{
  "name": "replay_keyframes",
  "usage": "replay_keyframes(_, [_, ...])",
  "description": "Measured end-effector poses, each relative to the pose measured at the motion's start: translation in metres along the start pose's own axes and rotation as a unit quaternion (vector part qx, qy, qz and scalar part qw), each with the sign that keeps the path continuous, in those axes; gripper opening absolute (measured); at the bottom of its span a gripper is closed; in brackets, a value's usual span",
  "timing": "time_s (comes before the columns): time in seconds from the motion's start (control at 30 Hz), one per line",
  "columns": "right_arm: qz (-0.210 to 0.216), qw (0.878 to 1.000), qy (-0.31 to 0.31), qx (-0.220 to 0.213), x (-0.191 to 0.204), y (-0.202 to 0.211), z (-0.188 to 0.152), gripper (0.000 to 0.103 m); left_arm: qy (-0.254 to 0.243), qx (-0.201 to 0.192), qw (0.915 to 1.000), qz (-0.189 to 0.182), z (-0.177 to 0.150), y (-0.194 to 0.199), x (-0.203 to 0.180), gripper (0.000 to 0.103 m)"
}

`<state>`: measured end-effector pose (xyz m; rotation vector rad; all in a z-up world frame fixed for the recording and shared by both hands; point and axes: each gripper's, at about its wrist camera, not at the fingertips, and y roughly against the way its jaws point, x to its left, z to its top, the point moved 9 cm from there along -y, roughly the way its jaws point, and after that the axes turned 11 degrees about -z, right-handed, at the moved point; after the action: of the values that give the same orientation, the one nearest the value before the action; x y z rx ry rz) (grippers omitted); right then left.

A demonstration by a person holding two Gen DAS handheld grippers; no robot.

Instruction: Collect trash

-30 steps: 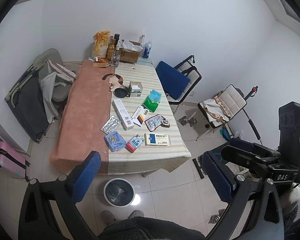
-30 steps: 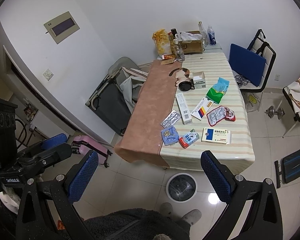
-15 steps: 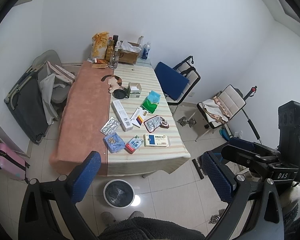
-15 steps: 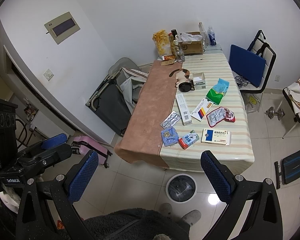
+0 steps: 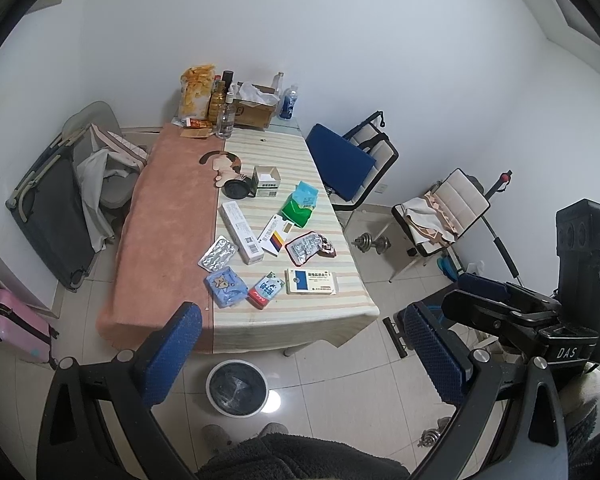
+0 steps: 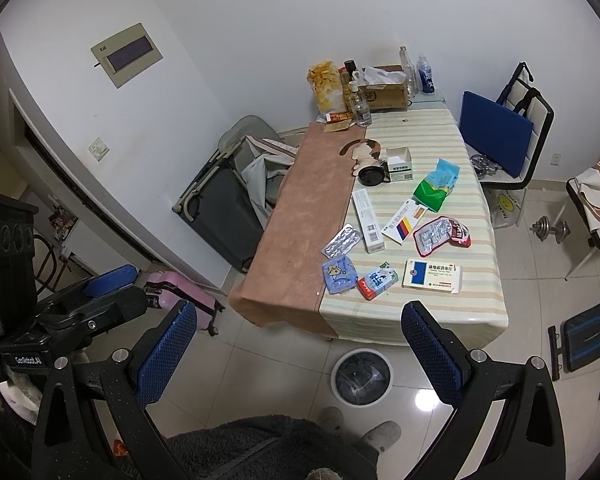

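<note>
A table carries scattered trash: a blue-and-white medicine box, a red-and-blue packet, a blue pouch, a blister pack, a long white box, a red pouch and a green bag. A lined bin stands on the floor before the table. My left gripper and right gripper are both open and empty, held high above the floor, well short of the table.
Bottles, a snack bag and a cardboard box stand at the table's far end. A blue-cushioned chair and dumbbells are to the right. A folded cot and pink suitcase are to the left.
Both views have shifted only slightly; the table sits a touch higher in the left wrist view. Both grippers stay open and empty.
</note>
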<state>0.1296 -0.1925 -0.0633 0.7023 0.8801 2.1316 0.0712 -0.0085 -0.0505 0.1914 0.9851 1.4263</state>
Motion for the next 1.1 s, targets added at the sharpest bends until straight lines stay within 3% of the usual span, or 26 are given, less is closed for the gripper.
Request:
replay_keyframes(0.73, [-0.001, 1.000, -0.004, -0.003, 0.001, -0.002, 0.002, 0.103, -0.008, 0.003, 0.9999, -0.011, 0.003, -0.013, -0.006, 0.103])
replay_keyframes(0.93, [-0.009, 1.000, -0.020, 0.000, 0.010, -0.012, 0.006, 0.103, -0.012, 0.014, 0.9996, -0.023, 0.002, -0.015, 0.014, 0.103])
replay_keyframes(1.0, [-0.014, 0.999, -0.032, 0.002, 0.012, -0.018, 0.007, 0.103, -0.015, 0.016, 0.9997, -0.012, 0.004, -0.019, 0.023, 0.103])
replay_keyframes(1.1, [-0.041, 0.997, -0.057, 0.005, 0.007, -0.033, 0.008, 0.103, -0.034, 0.010, 0.9984, 0.045, 0.009, -0.031, 0.046, 0.103])
